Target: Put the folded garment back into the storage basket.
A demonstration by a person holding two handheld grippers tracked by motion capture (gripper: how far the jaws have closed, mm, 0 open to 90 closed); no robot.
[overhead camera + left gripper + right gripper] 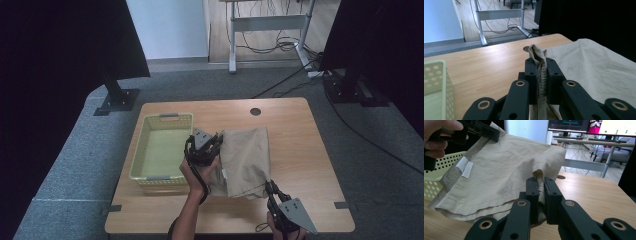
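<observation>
The beige cloth (246,161) lies folded on the surface (295,130), just right of the yellow basket (160,147). The left tool (216,141) and right tool (270,186) are each clamped on a cloth edge. Gripping looks done; the basket is empty, so moving the cloth into it likely remains.

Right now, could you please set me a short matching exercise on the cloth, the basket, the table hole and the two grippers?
Things:
1. beige cloth
2. yellow basket
3. round hole
4. left gripper
5. right gripper

Places or states:
A. far edge of the table
B. left of the cloth, nothing in it
C. shut on the cloth's near corner
D. shut on the cloth's side by the basket
E. held by both grippers

Pairs: 1-E, 2-B, 3-A, 4-D, 5-C
</observation>
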